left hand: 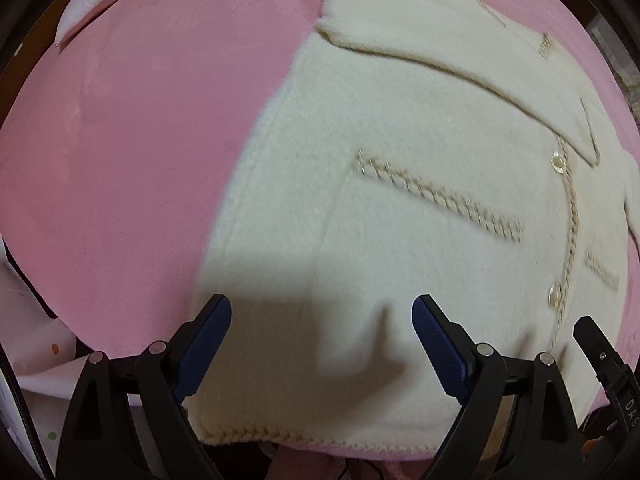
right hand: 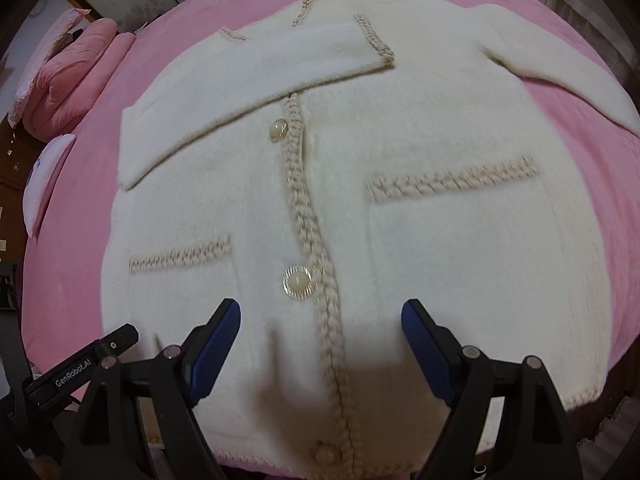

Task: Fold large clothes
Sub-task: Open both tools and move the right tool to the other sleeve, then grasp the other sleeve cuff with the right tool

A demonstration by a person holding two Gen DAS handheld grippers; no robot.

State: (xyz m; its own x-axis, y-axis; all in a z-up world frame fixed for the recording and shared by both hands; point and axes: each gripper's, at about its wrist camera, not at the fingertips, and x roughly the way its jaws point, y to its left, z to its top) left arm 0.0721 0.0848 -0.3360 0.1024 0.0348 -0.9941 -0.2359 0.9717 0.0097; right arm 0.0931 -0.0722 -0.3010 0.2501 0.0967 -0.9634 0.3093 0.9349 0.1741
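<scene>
A cream fuzzy cardigan (right hand: pixel 400 240) with beige braided trim, pearl buttons and two front pockets lies front up on a pink bedspread (right hand: pixel 72 280). Its left sleeve (right hand: pixel 248 84) is folded across the chest; the right sleeve (right hand: pixel 560 80) stretches out to the right. The cardigan also shows in the left wrist view (left hand: pixel 400 200). My left gripper (left hand: pixel 322 320) is open and empty above the hem's left part. My right gripper (right hand: pixel 320 320) is open and empty above the button band near the hem. The left gripper (right hand: pixel 100 348) shows beside the right one.
A folded pink quilt (right hand: pixel 68 92) and a white pillow (right hand: pixel 44 180) lie at the bed's far left. Bare pink bedspread (left hand: pixel 120 140) spreads left of the cardigan. The bed's near edge runs just below the hem. White dotted fabric (left hand: pixel 28 340) hangs at the lower left.
</scene>
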